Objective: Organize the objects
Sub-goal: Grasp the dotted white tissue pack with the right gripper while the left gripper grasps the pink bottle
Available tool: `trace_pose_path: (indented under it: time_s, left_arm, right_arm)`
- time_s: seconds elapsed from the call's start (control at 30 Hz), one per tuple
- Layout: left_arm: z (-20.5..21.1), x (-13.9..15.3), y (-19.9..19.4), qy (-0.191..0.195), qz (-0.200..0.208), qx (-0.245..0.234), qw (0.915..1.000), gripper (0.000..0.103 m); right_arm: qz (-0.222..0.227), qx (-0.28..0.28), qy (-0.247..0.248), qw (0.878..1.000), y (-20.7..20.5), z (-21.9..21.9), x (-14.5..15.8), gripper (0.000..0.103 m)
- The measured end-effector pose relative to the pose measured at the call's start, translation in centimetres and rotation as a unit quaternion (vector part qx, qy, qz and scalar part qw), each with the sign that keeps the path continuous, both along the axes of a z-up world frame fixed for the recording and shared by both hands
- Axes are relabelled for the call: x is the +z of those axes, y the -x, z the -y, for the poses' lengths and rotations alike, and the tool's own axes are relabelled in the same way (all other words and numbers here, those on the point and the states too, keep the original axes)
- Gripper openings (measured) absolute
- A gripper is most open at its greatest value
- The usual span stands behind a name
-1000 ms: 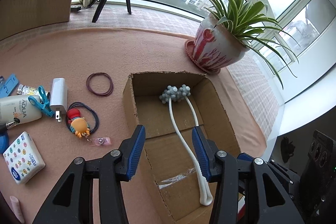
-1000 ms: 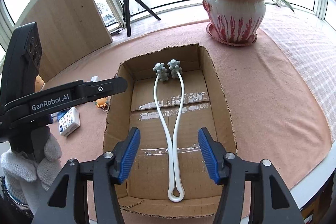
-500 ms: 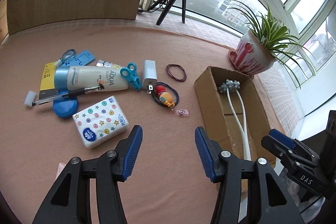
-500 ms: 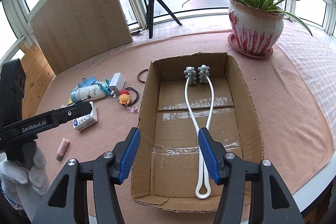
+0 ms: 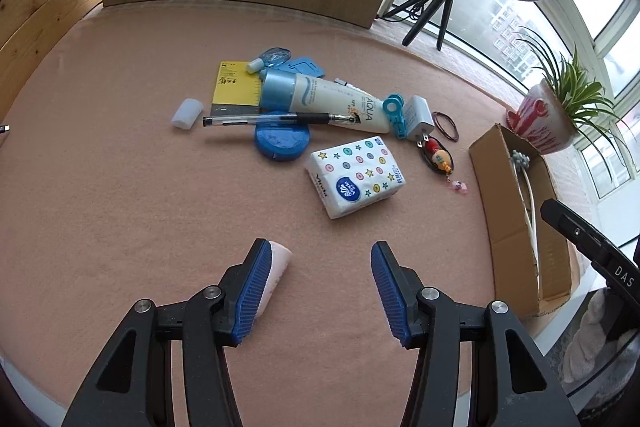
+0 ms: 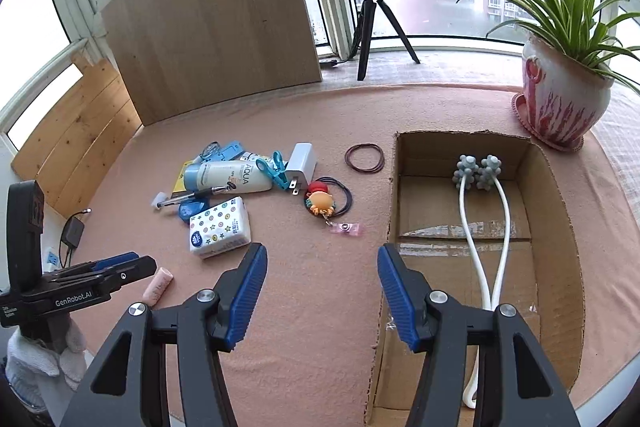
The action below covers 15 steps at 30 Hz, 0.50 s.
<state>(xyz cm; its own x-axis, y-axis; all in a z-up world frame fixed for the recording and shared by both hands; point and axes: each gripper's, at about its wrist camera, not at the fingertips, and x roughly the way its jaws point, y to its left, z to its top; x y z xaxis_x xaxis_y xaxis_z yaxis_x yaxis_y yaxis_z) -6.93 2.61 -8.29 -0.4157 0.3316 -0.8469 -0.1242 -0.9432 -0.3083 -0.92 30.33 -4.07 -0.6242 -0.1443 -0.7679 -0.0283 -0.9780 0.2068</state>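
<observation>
My left gripper (image 5: 320, 263) hangs open above the pink cloth, nothing between its fingers. A small pink tube (image 5: 278, 267) lies just under and beside its left finger; in the right wrist view the pink tube (image 6: 158, 285) sits by the left gripper (image 6: 120, 267). Ahead lie a star-patterned tissue pack (image 5: 356, 181), an AQUA tube (image 5: 332, 101), a pen (image 5: 272, 119) and a white charger (image 5: 418, 115). My right gripper (image 6: 320, 267) is open and empty, left of the cardboard box (image 6: 560, 207), which holds a white massager (image 6: 486, 219).
A crab badge reel (image 6: 320, 203) and brown hair ties (image 6: 364, 157) lie between the pile and the box. A potted plant (image 6: 560, 99) stands behind the box. A ring-light tripod (image 6: 372, 19) and a wooden board (image 6: 212, 27) stand at the back.
My left gripper swung left, away from the box, to hang over the cloth by the pink tube. The right gripper also shifted left, off the box's middle. Both stayed open.
</observation>
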Motion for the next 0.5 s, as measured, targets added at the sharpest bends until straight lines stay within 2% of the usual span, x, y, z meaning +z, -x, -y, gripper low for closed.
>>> trace_pose_path:
  time_s: [0.3,0.5]
  left_arm:
    - [2.9,-2.0,-0.5,-0.001,0.021,0.022,0.9995,0.056]
    - [3.7,-3.3,-0.8,0.000,0.034,0.018,0.9992,0.056]
  right_arm:
    - [0.026,0.043,0.001,0.999,3.1,3.9,-1.2,0.054]
    - [0.044,0.063,0.015,0.997,5.2,6.0,-2.2,0.060]
